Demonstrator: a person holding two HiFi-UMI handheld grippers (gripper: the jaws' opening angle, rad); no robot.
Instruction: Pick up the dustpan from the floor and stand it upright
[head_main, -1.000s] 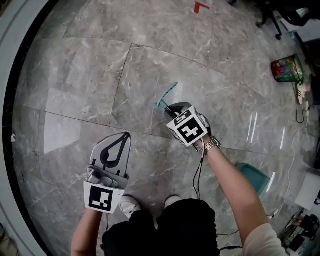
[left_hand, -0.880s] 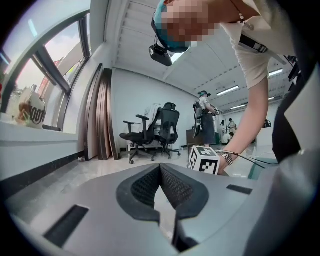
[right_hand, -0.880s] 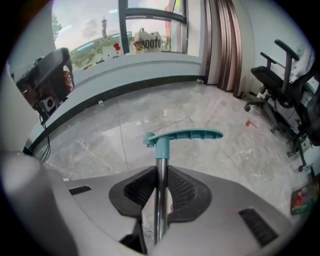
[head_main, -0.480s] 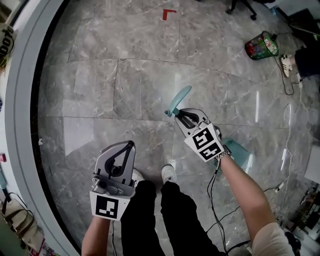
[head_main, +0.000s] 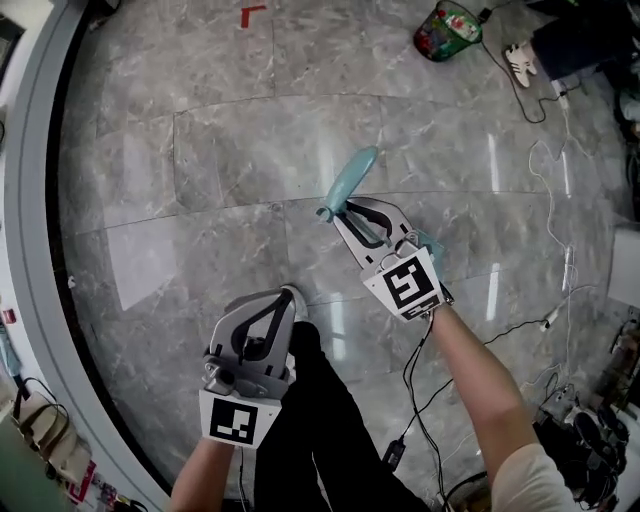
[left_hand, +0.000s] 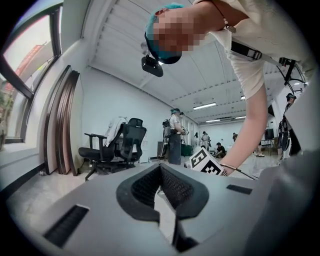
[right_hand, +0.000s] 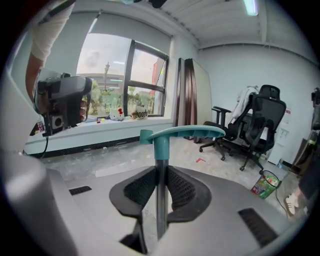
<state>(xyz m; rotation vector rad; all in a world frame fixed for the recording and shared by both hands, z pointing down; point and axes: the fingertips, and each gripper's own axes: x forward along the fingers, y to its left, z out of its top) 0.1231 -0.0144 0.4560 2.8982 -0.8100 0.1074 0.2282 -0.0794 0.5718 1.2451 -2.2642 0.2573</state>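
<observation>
While the left gripper (left_hand: 160, 170) idles, jaws together and empty, the right gripper (head_main: 342, 210) is clamped on the dustpan (head_main: 352, 180) shaft under its teal handle; hold firm and set the pan squarely on the floor (head_main: 200, 150)

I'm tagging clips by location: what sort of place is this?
Probably an open office or lab: office chairs, a polished stone floor and big windows.

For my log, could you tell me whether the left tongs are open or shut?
Shut: the left tongs meet at their tips, with nothing between them.
</observation>
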